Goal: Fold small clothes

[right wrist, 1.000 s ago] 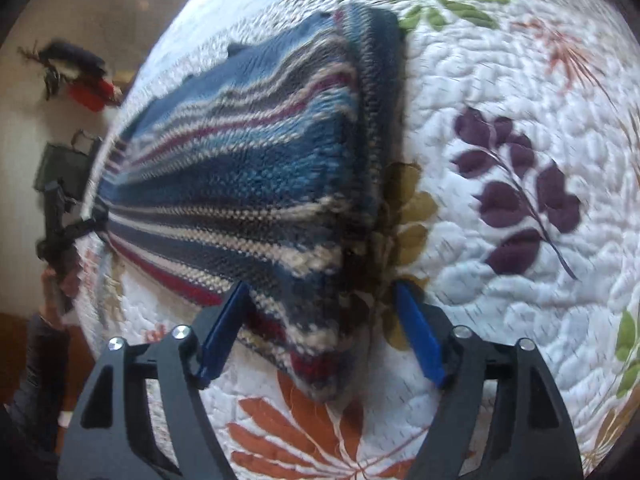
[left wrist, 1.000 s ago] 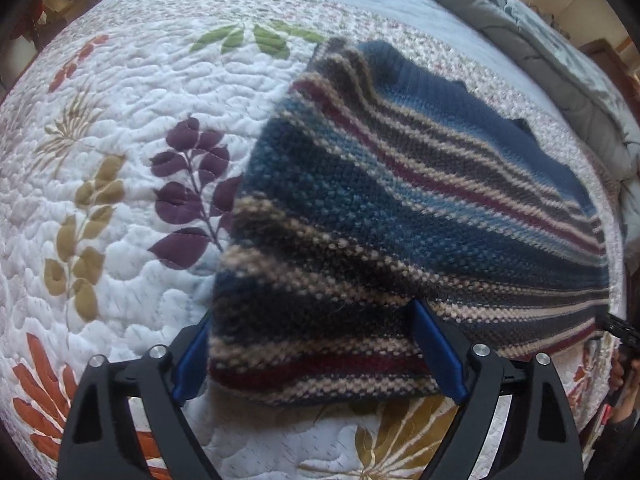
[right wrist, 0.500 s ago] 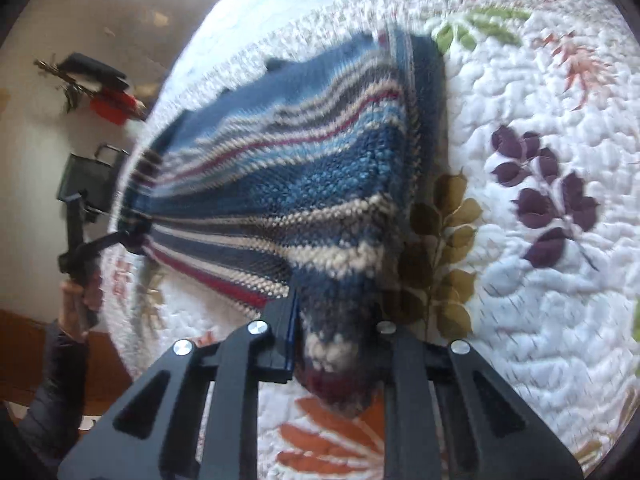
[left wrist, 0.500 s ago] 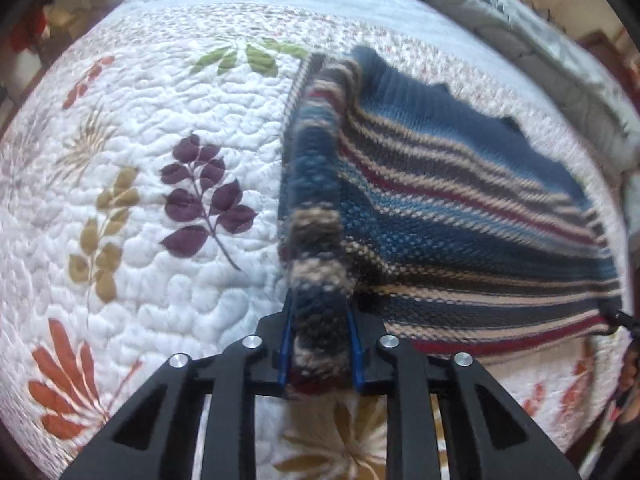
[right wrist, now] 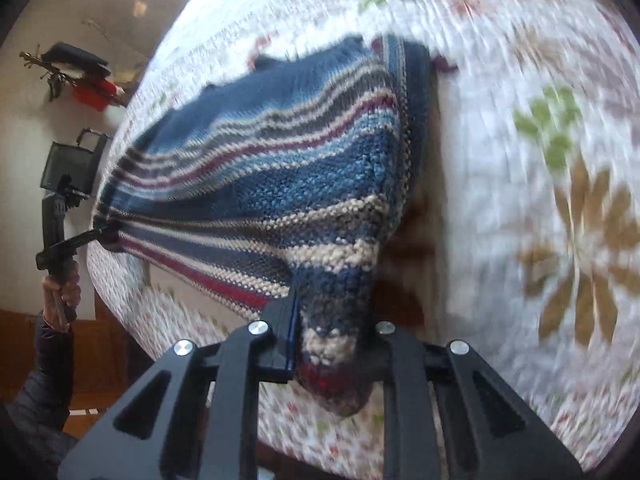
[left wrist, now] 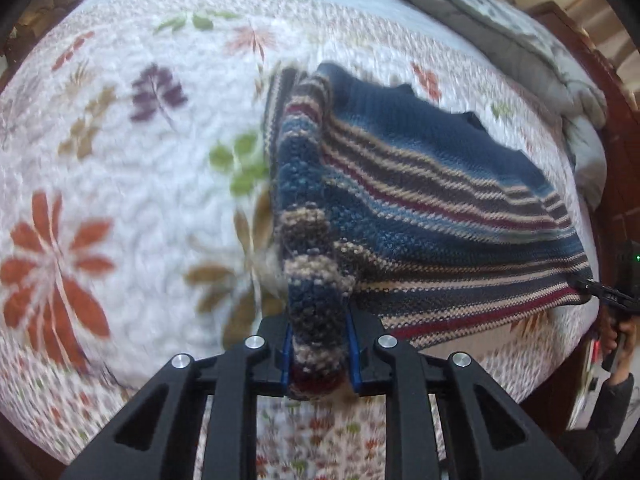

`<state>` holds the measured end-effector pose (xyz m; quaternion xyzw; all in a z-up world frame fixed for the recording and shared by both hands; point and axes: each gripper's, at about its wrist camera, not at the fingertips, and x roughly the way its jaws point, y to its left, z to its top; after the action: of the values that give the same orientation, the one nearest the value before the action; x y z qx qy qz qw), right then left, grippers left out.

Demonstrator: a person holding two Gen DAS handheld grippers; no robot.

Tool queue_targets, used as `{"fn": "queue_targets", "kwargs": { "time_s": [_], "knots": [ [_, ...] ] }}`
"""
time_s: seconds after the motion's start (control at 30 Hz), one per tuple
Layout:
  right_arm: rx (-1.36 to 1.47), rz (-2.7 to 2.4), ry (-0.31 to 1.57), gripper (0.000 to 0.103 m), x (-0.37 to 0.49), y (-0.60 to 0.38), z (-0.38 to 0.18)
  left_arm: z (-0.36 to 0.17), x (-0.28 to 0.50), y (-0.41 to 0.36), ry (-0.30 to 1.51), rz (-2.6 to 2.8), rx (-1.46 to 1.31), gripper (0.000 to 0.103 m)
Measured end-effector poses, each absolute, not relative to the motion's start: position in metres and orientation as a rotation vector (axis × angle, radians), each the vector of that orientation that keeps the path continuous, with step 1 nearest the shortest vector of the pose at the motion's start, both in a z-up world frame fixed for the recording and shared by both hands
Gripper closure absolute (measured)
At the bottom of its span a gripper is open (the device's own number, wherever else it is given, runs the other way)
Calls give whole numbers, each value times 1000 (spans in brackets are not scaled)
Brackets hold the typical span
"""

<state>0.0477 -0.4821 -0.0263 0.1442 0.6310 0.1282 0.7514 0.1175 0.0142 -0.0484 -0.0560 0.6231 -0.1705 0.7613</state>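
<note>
Striped knit sweater (left wrist: 420, 216) stretched above the quilted bed (left wrist: 120, 184), each hem corner pinched in the closed left gripper (left wrist: 318, 354) and right gripper (right wrist: 328, 354); fold under way, next carrying hem toward neckline

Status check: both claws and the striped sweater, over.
Left claw shut on striped knitted sweater. Right claw shut on the same hem, lifted off white floral quilt. Nothing in the way.
</note>
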Motion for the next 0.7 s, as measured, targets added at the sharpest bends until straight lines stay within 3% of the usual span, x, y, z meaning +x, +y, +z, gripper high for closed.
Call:
{"fn": "queue_targets", "kwargs": {
  "time_s": [0.2, 0.3, 0.5, 0.7],
  "knots": [
    [328, 219, 1431, 82, 44, -489, -76, -90, 115, 13, 1384, -292, -89, 77],
    [317, 219, 1415, 79, 41, -488, -75, -93, 112, 2, 1358, -268, -41, 74],
    [197, 164, 1323, 52, 45, -487, -17, -50, 121, 14, 1292, -147, 53, 55],
    [149, 174, 1207, 49, 109, -474, 32, 2, 160, 0, 1093, -71, 71, 55]
  ]
}}
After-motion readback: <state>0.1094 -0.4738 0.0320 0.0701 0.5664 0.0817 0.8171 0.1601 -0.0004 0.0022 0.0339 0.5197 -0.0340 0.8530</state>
